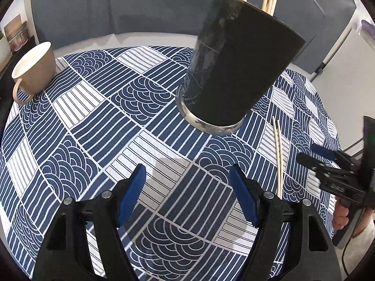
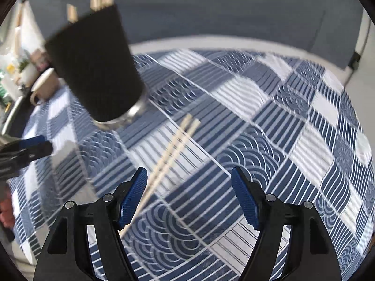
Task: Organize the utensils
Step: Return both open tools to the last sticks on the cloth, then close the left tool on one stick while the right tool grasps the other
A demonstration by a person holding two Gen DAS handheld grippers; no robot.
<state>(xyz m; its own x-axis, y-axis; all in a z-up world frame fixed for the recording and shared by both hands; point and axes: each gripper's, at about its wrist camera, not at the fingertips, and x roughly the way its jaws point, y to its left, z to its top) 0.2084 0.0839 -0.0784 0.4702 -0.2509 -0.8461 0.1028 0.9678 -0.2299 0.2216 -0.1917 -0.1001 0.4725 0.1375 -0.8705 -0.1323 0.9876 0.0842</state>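
Chopsticks point(image 2: 174, 144) lying loose as a pair on the patterned cloth point(image 2: 269, 121) of the desk, just beside the dark holder point(image 2: 98, 70), close ahead of the right tool point(image 2: 189, 193) and a little toward its left finger; more chopsticks point(image 1: 269, 1) already standing in that holder. Right tool spread wide and gripping nothing; left tool point(image 1: 187, 193) likewise spread and empty, aimed at bare cloth short of the holder, with a cup point(image 1: 35, 68) well off to its left. Likely step: taking up the loose pair. Best done by shifting slightly left so both sticks fall between the fingers, coming down low to the cloth, closing across the middle of the pair so neither rolls free. Sticks pale wood, slender, smooth; prone to slip and scissor apart. Holder tall, matte black, tapering to a shiny metal ring at its foot. Cloth blue and white, woven, soft enough to bunch.
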